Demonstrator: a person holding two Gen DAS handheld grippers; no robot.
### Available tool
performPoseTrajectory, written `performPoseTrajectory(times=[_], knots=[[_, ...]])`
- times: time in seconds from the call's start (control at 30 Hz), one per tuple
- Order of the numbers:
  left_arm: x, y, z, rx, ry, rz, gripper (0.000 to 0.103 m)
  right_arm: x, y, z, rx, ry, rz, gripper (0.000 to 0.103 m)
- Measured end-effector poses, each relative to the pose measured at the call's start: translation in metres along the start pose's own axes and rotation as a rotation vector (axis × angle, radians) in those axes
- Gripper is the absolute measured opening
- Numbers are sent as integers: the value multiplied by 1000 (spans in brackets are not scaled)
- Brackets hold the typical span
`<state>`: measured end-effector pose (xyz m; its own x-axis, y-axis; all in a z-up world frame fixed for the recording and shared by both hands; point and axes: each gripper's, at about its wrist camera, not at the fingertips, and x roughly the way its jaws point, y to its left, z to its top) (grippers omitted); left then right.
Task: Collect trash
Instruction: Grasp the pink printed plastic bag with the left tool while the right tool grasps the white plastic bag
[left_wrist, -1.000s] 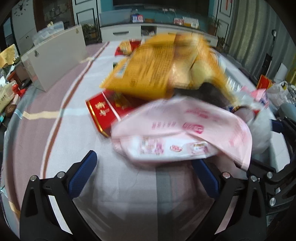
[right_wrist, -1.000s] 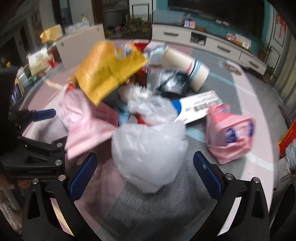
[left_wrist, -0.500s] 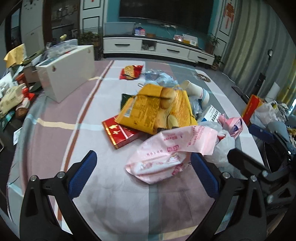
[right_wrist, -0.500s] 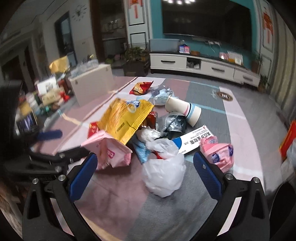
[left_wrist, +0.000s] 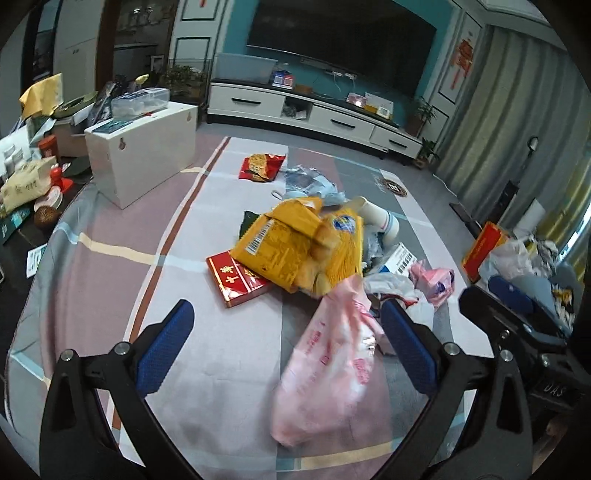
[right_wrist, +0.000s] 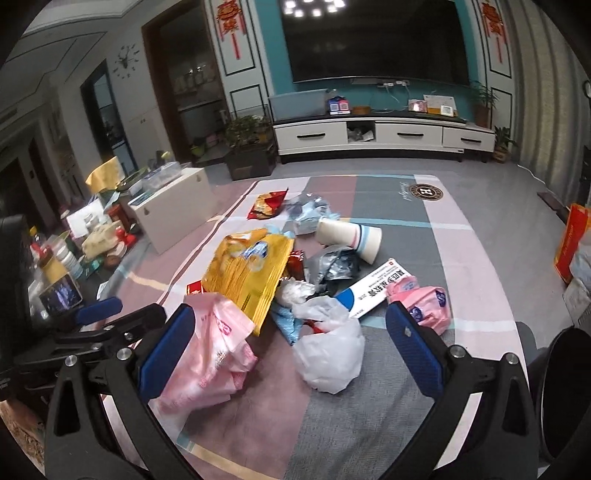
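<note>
Red box (left_wrist: 236, 279) bears gold characters, perhaps "中华".

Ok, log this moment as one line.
left hand-held gripper: open, empty | right hand-held gripper: open, empty | trash pile: on rug, uncollected

The round emblem (right_wrist: 426, 192) woven into the rug (right_wrist: 476, 266), near its far edge, bears a large letter "H" inside a ring; the small script beside it is too fine to read. The yellow snack bag (left_wrist: 295, 251) at the rug's middle shows a white barcode label, its digits illegible. Partly under it, the red box (left_wrist: 236, 278) carries gold Chinese characters. The white-and-blue carton (right_wrist: 373, 291) has a line of dark Chinese print along its face. The pink bag (left_wrist: 332, 362) near the rug's near edge has red lettering, blurred. A black housing (left_wrist: 554, 389) reads "DAS".
</note>
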<state>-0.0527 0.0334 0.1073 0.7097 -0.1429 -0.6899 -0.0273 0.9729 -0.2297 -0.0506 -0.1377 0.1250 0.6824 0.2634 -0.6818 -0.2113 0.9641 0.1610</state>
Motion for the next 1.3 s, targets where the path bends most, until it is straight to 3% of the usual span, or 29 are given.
performPoseTrajectory(times=[0.1, 0.57, 0.8, 1.2, 1.3], knots=[[-3, -1, 0, 26, -19, 33, 100, 2, -7, 0, 30, 7, -11, 101], [0, 23, 0, -43, 9, -35, 100, 1, -16, 0, 63, -3, -60, 97], [10, 19, -7, -21, 55, -55, 100, 1, -17, -1, 60, -6, -92, 94], [48, 15, -20, -20, 161, -133, 100, 12, -19, -5, 46, 26, -132, 79], [60, 16, -24, -22, 196, -108, 96, 19, -21, -7, 58, 48, -109, 76]])
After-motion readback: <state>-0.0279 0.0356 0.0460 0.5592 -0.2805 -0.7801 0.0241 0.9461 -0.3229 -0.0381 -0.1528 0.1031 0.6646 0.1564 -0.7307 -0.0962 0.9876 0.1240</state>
